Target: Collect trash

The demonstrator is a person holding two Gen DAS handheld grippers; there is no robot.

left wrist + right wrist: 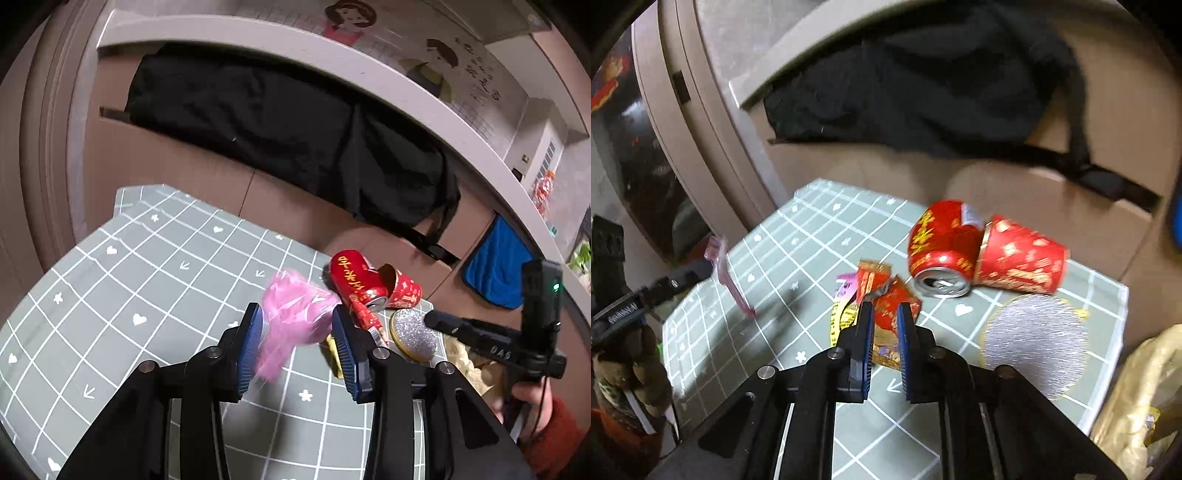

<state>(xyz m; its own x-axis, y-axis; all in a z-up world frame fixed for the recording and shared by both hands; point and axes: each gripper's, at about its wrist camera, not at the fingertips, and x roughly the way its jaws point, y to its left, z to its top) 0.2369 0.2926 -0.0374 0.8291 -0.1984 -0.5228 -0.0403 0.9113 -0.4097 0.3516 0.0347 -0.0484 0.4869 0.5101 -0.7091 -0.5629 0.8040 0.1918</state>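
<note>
left gripper [299, 347]: black angular frame, two blue ribbed pads [251, 350], round silver screws at the linkage joints. right gripper [884, 345]: same black frame, blue ribbed pads [867, 347], silver screws, pale strips along the lower rails. seen from the left wrist view, the other unit carries a black upright module with a green light, a thin black cable, white lettering on its bar; bare fingers and a rust-red sleeve [554, 435] appear below it.

Your left claw [297, 334] pinches a crumpled pink wrapper [291, 314]; your right claw [885, 345] clamps a red foil wrapper [892, 314]. A red can [938, 251] and red cup [1021, 256] lie toppled, touching, on the tabletop [147, 295].
</note>
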